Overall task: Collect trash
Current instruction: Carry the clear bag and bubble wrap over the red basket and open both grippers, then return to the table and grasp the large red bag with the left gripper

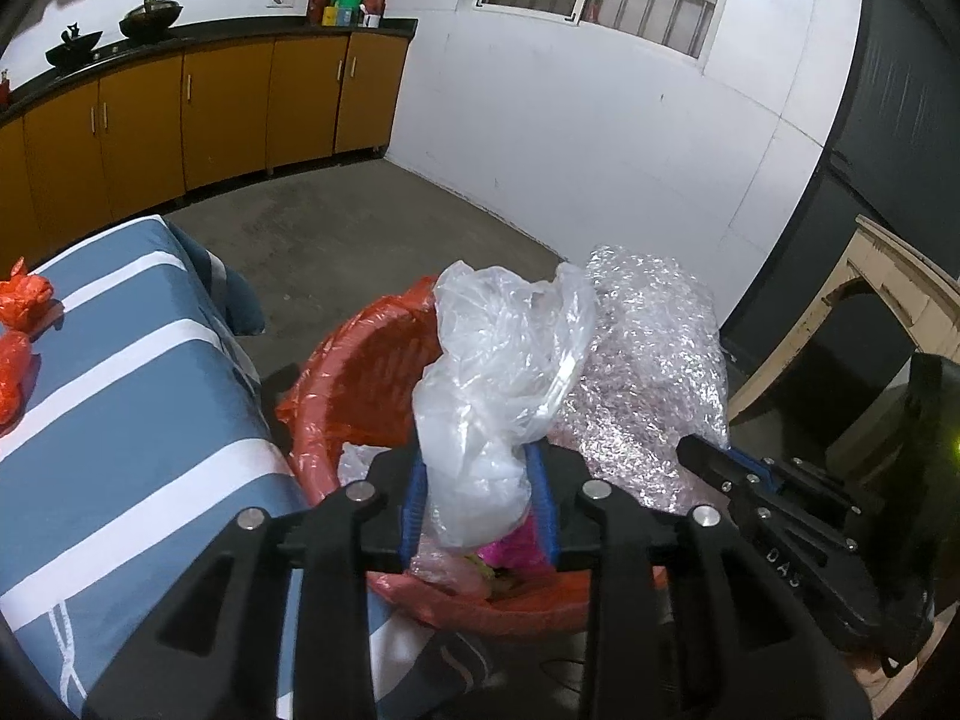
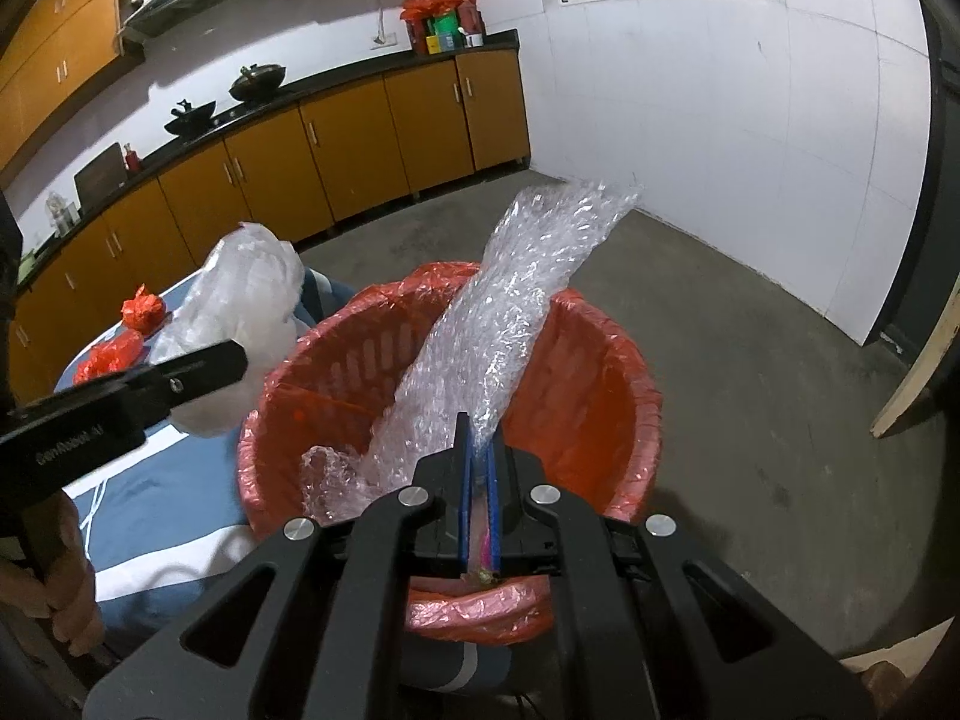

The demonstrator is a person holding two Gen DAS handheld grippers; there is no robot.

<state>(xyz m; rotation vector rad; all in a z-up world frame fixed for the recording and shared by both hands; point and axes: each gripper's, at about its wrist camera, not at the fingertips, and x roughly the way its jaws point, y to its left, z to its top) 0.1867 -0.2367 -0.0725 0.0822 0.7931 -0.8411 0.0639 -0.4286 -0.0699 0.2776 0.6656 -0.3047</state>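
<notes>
While both claws were held above the red-lined basket (image 2: 600, 360), a clear plastic bag (image 1: 498, 372) was gripped by the left claw (image 1: 480, 498) and bubble wrap (image 2: 510, 312) by the right claw (image 2: 478, 480); each would best be released well inside its rim.

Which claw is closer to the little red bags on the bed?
Left. The left claw sits beside the bed holding the red bags; the right claw is over the bin.

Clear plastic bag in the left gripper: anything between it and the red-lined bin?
Nothing blocks it. The clear plastic bag hangs in the left gripper above the red-lined bin. The bubble wrap held by the right gripper fills only part of the opening.
</notes>
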